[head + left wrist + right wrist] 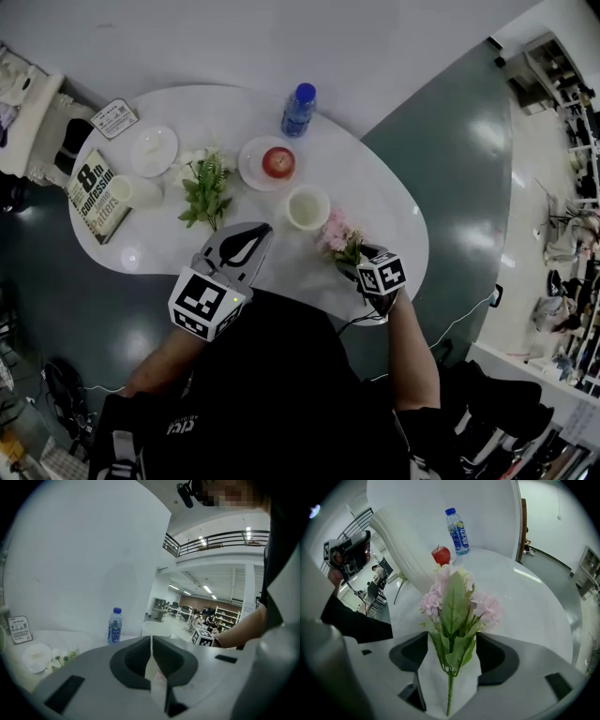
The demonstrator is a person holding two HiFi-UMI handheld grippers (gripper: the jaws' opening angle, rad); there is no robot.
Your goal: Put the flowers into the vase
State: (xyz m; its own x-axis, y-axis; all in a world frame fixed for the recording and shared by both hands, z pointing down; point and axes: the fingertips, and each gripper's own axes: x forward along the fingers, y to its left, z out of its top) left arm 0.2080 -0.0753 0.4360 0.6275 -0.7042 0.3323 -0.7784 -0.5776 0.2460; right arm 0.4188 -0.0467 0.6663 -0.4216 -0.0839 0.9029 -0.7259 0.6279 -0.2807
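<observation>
White table: book "8th confession"; pink flowers inside spread right gripper.

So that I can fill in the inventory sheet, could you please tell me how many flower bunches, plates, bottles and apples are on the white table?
Flower bunches: 2
Plates: 2
Bottles: 1
Apples: 1
Total: 6
</observation>
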